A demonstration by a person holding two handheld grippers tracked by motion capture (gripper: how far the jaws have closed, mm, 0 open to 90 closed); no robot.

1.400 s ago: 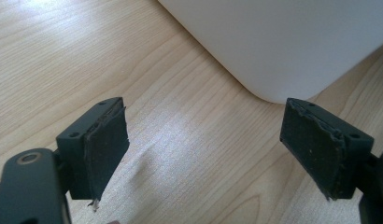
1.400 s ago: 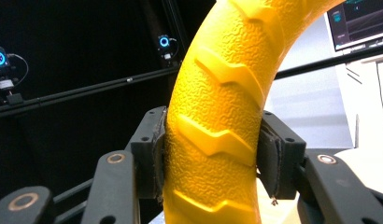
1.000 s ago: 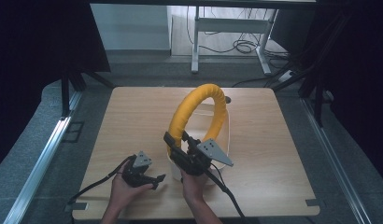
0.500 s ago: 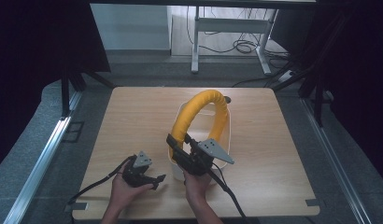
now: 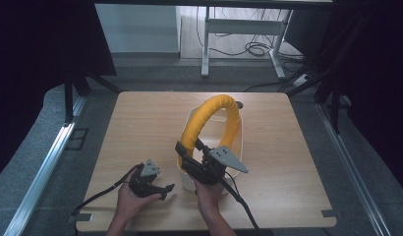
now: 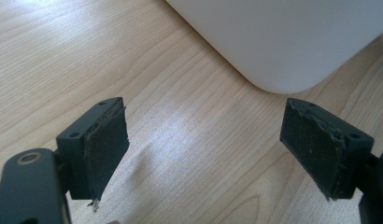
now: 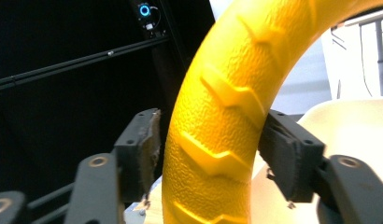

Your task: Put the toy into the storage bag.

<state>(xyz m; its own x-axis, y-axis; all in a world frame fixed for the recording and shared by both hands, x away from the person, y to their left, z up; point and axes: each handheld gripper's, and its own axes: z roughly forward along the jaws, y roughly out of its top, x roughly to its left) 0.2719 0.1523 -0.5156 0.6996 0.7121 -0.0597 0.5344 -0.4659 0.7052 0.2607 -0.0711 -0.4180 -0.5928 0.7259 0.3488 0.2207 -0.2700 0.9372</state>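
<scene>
Pale wood table (image 5: 140, 123) carries a white tub (image 5: 237, 142), over which a yellow ring (image 5: 209, 115) is arched. Right gripper (image 7: 206, 149) jaws, just opened, are set around it, a gap seen at the left pad. Left gripper (image 6: 203, 149) is spread, empty.

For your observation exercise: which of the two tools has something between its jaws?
The right tool: the yellow ring sits between its jaws. The left tool has bare table between its.

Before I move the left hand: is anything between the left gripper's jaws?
No. The left gripper stands open over bare table, with the white bin beyond its tips.
</scene>
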